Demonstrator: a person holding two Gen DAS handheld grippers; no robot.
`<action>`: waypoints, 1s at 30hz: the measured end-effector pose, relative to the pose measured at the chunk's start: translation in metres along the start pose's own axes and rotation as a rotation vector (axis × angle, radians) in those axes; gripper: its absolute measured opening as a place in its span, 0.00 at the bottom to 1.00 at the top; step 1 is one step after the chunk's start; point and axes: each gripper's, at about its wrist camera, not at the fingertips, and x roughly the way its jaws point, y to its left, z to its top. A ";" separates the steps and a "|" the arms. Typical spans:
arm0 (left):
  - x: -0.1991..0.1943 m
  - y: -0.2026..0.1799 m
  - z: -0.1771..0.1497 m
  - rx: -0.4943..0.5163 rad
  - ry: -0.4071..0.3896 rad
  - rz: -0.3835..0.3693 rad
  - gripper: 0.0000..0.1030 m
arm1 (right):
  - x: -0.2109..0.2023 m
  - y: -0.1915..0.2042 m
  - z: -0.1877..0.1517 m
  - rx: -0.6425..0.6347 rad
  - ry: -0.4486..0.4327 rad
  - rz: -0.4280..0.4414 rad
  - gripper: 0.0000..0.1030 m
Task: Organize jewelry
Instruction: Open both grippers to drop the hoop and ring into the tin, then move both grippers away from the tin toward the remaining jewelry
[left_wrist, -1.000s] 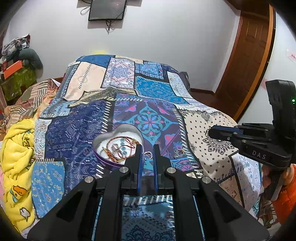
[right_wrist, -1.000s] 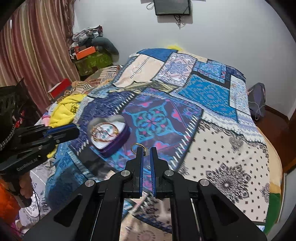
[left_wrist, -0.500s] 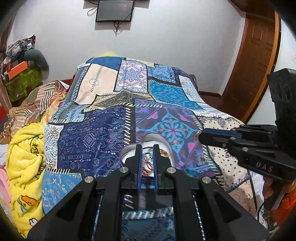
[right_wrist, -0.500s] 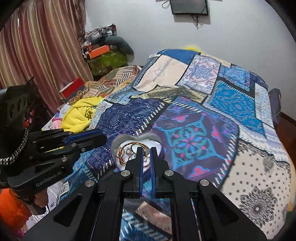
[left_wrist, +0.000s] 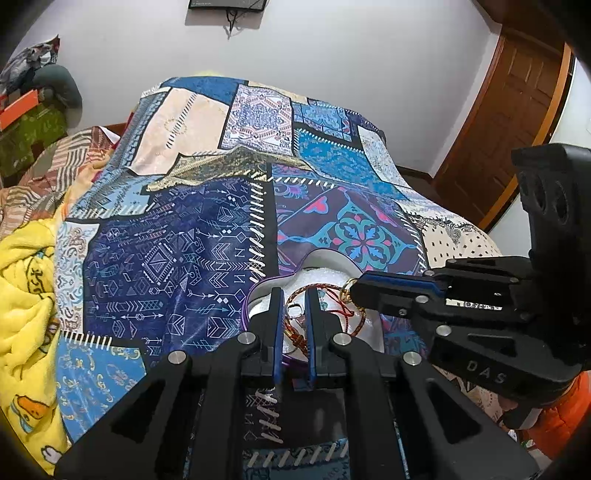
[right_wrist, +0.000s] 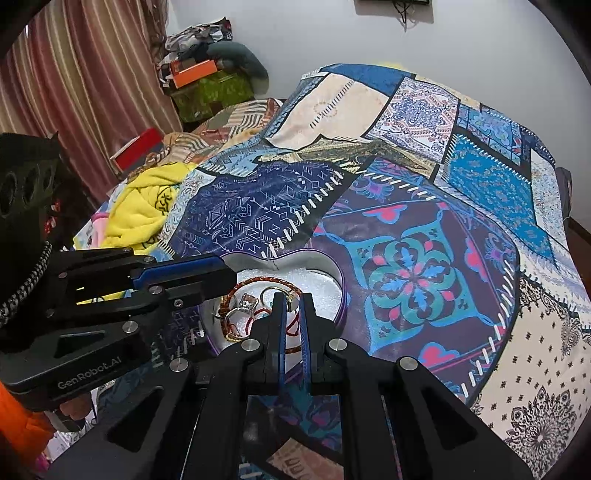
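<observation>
Both claws have swung over the heart-shaped tin (right_wrist: 334, 275): my right claw (right_wrist: 291, 301) nearly shut on a gold ring (right_wrist: 271, 291), my left claw (left_wrist: 294, 295) a narrow gap around a silver ring (left_wrist: 294, 309), ready to drop them.

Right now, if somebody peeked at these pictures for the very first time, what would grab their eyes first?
Probably the heart-shaped box lying open on the bright patchwork bedspread, with a braided bracelet and a sparkly ring inside on white padding. Next, the two black claws meeting over it: the left claw and the right claw, each with a narrow gap between its fingers. Off to the bed's left lies a fluffy yellow blanket.
</observation>
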 end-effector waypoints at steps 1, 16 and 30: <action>0.001 0.001 0.000 -0.002 0.001 -0.002 0.08 | 0.001 0.000 0.000 0.000 0.002 0.002 0.06; -0.020 0.004 0.006 0.023 -0.036 0.062 0.09 | 0.005 0.000 0.000 -0.008 0.039 -0.001 0.08; -0.045 -0.027 0.000 0.091 -0.049 0.120 0.28 | -0.058 -0.024 -0.012 0.047 -0.055 -0.083 0.36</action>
